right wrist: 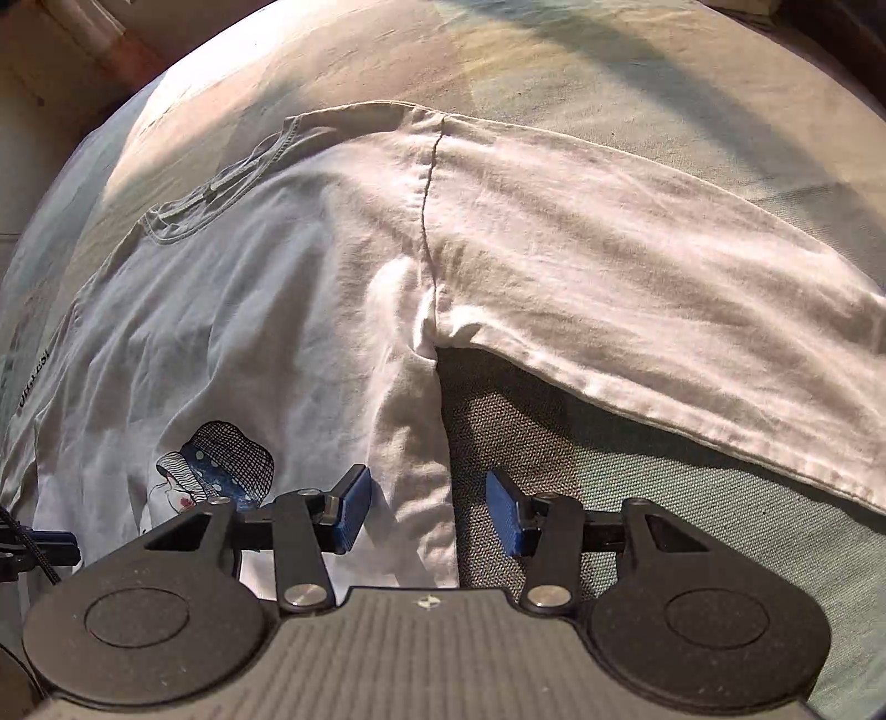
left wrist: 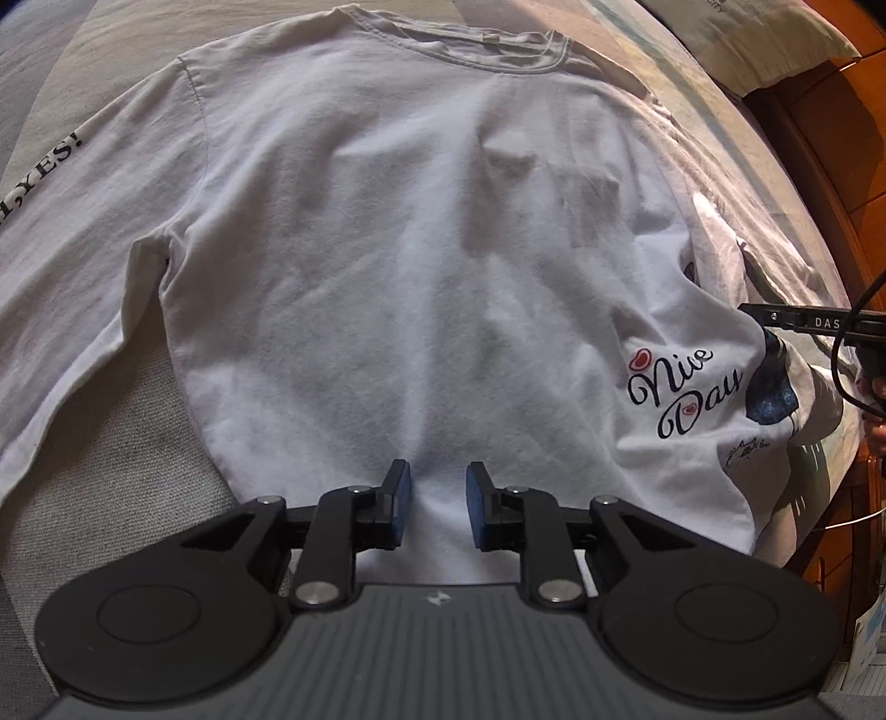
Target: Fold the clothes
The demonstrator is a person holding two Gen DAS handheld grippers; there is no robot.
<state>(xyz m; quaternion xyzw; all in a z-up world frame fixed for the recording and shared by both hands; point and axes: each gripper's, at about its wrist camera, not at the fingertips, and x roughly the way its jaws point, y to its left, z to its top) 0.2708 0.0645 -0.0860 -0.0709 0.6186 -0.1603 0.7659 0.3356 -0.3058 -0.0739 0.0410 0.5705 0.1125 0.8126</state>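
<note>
Grey-green bedding [right wrist: 637, 498] covers the bed on which a white long-sleeved shirt [left wrist: 387, 266] lies spread, back side up, neckline [left wrist: 498, 52] at the far end toward a pillow [left wrist: 764, 39]. One sleeve [left wrist: 66, 288] stretches out to the left in the left wrist view, with dark lettering near its upper part; the other sleeve [right wrist: 637, 288] runs off to the right in the right wrist view. Part of the shirt's side is turned over, showing the words "Nive Day" [left wrist: 684, 393] and a drawing of a figure in a blue hat [right wrist: 221, 465]. The left gripper [left wrist: 438, 507] hovers over the hem with its jaws parted and nothing between them. The right gripper [right wrist: 429, 512] sits at the shirt's side edge below the armpit, jaws spread wide, one finger over cloth and the other over bedding, grasping nothing.
</note>
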